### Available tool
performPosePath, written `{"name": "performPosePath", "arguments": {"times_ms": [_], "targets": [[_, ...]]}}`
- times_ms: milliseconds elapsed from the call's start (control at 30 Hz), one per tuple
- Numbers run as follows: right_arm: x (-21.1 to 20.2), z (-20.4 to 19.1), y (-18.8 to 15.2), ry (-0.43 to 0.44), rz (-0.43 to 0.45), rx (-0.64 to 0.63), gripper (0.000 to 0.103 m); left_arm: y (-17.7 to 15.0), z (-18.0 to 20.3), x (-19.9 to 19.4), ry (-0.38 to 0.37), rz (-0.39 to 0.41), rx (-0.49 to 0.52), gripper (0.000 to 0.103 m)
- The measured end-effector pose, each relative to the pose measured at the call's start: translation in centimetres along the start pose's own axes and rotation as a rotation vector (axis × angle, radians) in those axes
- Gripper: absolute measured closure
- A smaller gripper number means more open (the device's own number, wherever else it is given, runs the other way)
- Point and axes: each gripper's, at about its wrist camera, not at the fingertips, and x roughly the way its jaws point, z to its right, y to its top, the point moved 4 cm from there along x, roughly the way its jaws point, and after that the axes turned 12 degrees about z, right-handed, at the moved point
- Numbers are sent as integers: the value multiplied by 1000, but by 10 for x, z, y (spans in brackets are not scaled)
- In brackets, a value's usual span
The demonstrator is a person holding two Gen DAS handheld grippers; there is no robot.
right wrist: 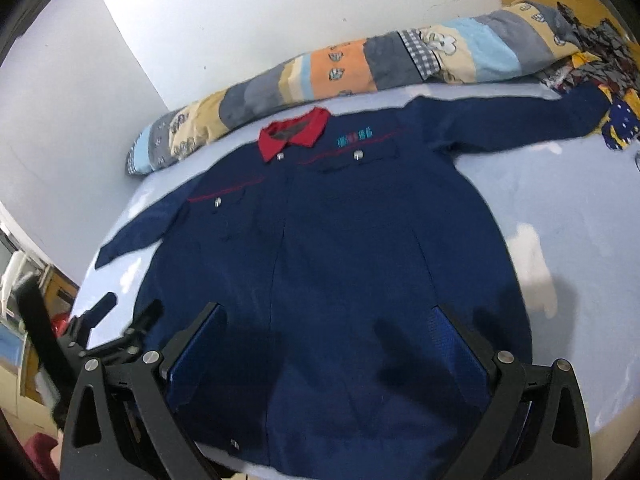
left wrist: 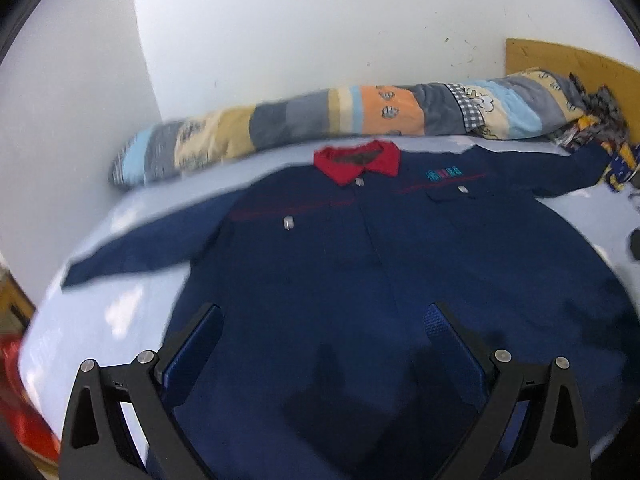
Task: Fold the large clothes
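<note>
A large navy work jacket (left wrist: 340,248) with a red collar (left wrist: 356,160) lies flat, front up, on a pale blue bed sheet (left wrist: 100,320), both sleeves spread out. It also shows in the right wrist view (right wrist: 340,240), collar (right wrist: 294,134) toward the wall. My left gripper (left wrist: 324,312) is open and empty, hovering over the jacket's lower left part. My right gripper (right wrist: 330,312) is open and empty over the jacket's hem. The left gripper (right wrist: 120,316) shows at the lower left of the right wrist view.
A rolled striped quilt (left wrist: 320,120) lies along the white wall behind the collar, also seen in the right wrist view (right wrist: 340,68). A heap of patterned clothes (right wrist: 600,72) sits at the right sleeve's end by a wooden headboard (left wrist: 560,60). Furniture stands beyond the bed's left edge (right wrist: 24,280).
</note>
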Motion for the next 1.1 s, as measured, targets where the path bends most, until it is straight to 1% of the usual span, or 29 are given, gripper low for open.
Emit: {"name": "performPosePath", "arguments": {"times_ms": [33, 100, 167, 200, 300, 367, 467, 533, 567, 667, 733, 833, 867, 900, 933, 1000, 1033, 1100], "targets": [[1, 5, 7, -9, 12, 2, 1, 3, 6, 4, 0, 10, 10, 1], [4, 17, 18, -22, 29, 16, 1, 10, 16, 14, -23, 23, 5, 1], [8, 33, 28, -44, 39, 40, 1, 14, 22, 22, -62, 28, -1, 1], [11, 41, 33, -62, 40, 54, 1, 17, 25, 25, -94, 33, 0, 1], [10, 71, 43, -93, 55, 103, 1, 20, 20, 43, -115, 39, 18, 1], [10, 95, 49, -98, 58, 168, 1, 17, 18, 56, -114, 3, 25, 1], [10, 136, 57, -82, 63, 345, 1, 14, 8, 79, -118, -65, 3, 1], [6, 163, 64, -63, 85, 464, 1, 14, 1, 94, -105, -111, -12, 1], [3, 175, 69, -56, 102, 504, 1, 13, -2, 100, -105, -133, -29, 1], [-7, 209, 92, -60, 167, 584, 1, 12, -7, 115, -113, -183, -68, 1], [-12, 238, 116, -97, 197, 587, 1, 16, -5, 122, -112, -191, -47, 1], [-15, 293, 152, -101, 256, 645, 1, 22, 4, 124, -122, -186, -5, 1], [-11, 319, 166, -111, 268, 668, 2, 19, 6, 122, -124, -185, 4, 1], [-6, 334, 174, -126, 262, 672, 2, 16, 9, 122, -127, -186, 13, 1], [2, 356, 185, -159, 251, 671, 6, 15, 11, 125, -131, -192, 23, 1], [17, 391, 203, -193, 241, 668, 19, 6, 13, 118, -133, -198, 40, 1], [23, 402, 207, -211, 235, 668, 31, 4, 13, 118, -134, -202, 45, 1], [42, 432, 219, -265, 212, 667, 35, 2, 14, 116, -127, -204, 53, 1]]}}
